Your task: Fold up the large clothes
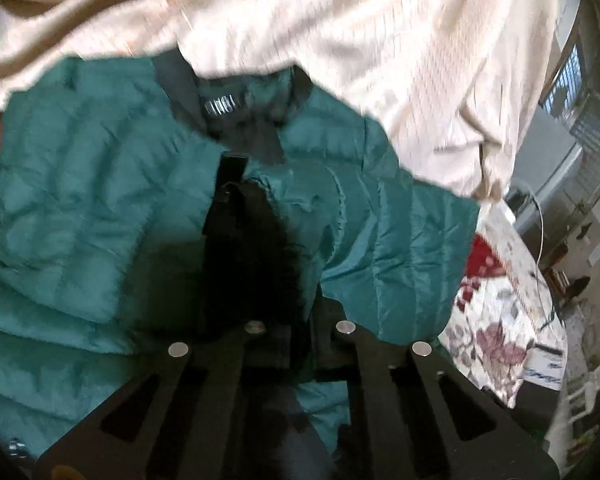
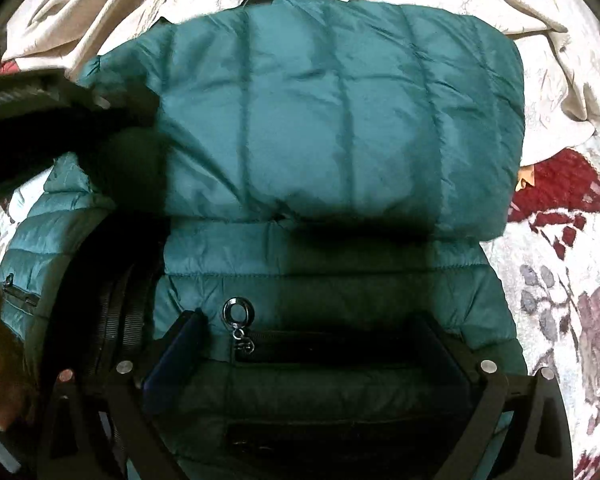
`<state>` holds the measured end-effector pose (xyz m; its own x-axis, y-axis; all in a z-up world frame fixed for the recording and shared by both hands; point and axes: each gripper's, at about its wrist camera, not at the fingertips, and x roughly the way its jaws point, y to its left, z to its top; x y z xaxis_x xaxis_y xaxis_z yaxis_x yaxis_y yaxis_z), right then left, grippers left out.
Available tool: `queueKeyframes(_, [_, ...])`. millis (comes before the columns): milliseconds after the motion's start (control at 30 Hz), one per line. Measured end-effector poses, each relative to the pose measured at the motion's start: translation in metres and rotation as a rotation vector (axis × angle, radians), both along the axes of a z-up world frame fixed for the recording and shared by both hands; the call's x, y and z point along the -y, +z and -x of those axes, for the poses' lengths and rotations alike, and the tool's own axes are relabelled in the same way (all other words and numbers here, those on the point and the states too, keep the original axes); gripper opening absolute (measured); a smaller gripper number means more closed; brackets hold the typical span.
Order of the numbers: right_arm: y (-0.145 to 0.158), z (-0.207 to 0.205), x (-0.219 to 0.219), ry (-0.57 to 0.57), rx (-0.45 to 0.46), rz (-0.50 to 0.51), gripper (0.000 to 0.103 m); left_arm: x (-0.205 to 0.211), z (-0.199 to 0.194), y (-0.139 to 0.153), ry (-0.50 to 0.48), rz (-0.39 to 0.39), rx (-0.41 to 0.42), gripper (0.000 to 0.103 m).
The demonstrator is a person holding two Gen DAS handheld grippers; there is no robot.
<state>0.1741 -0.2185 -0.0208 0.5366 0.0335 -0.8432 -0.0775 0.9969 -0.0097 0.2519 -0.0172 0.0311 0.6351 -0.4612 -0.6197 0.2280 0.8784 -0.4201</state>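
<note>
The teal quilted puffer jacket [image 2: 320, 120] lies on a bed covered by a white bedspread printed with dark red and mauve flowers [image 2: 572, 280], and it sits directly under and ahead of both tools. Seen from the right tool [image 2: 308, 336], a folded-over quilted panel fills the view ahead, its long axis running crosswise to the fingers, while the layer just beneath the fingertips carries a black zipped pocket with a silver ring pull [image 2: 238, 312] beside the left-hand finger. This right tool is nearer that lower edge; its fingers are spread as wide as they go, straddling the pocket, with nothing pinched between them. The left tool [image 1: 234, 196] points toward the dark collar and label [image 1: 220, 106] farther ahead, its fingers drawn together on a bunched ridge of the jacket, though blur makes the pinch hard to confirm. A cream knitted garment [image 1: 380, 40] hangs beyond the collar, overlapping the jacket's far edge.
</note>
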Motion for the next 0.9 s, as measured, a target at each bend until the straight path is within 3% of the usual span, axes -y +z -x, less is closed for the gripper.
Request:
queueKeyframes(133, [-0.002, -0.001, -0.001, 0.001, 0.002, 0.008, 0.103, -0.05, 0.003, 0.016, 0.144, 0.031, 0.033, 0.005])
queueKeyframes(300, [-0.002, 0.0, -0.005, 0.001, 0.009, 0.011, 0.103, -0.124, -0.013, 0.007, 0.332, 0.024, -0.017, 0.004])
queueKeyframes(433, [0.001, 0.003, -0.006, 0.003, 0.019, -0.01, 0.103, -0.145, -0.03, -0.012, 0.359, -0.009, -0.07, 0.007])
queueKeyframes(533, [0.012, 0.009, -0.002, 0.034, 0.064, -0.109, 0.103, -0.141, -0.03, -0.01, 0.374, -0.054, -0.094, 0.019])
queueKeyframes(600, [0.023, 0.011, 0.006, 0.048, 0.086, -0.198, 0.102, -0.137, -0.023, -0.001, 0.415, -0.102, -0.072, 0.035])
queueKeyframes(667, [0.049, 0.015, 0.025, 0.03, 0.192, -0.291, 0.102, -0.139, -0.007, 0.011, 0.554, -0.223, -0.033, 0.052])
queueKeyframes(733, [0.075, 0.012, 0.047, -0.042, 0.346, -0.28, 0.102, -0.135, 0.007, 0.021, 0.704, -0.352, 0.01, 0.053])
queueKeyframes(767, [0.083, 0.006, 0.054, -0.074, 0.389, -0.261, 0.102, -0.131, 0.014, 0.03, 0.746, -0.385, 0.07, 0.053])
queueKeyframes(833, [0.089, -0.024, 0.065, -0.086, 0.381, -0.259, 0.085, -0.12, 0.022, 0.045, 0.699, -0.344, 0.176, 0.053])
queueKeyframes(867, [0.086, -0.039, 0.067, -0.07, 0.351, -0.277, 0.062, -0.108, 0.021, 0.049, 0.614, -0.324, 0.204, 0.053])
queueKeyframes(900, [0.083, -0.054, 0.065, -0.04, 0.331, -0.298, 0.047, -0.101, 0.018, 0.047, 0.569, -0.323, 0.198, 0.053])
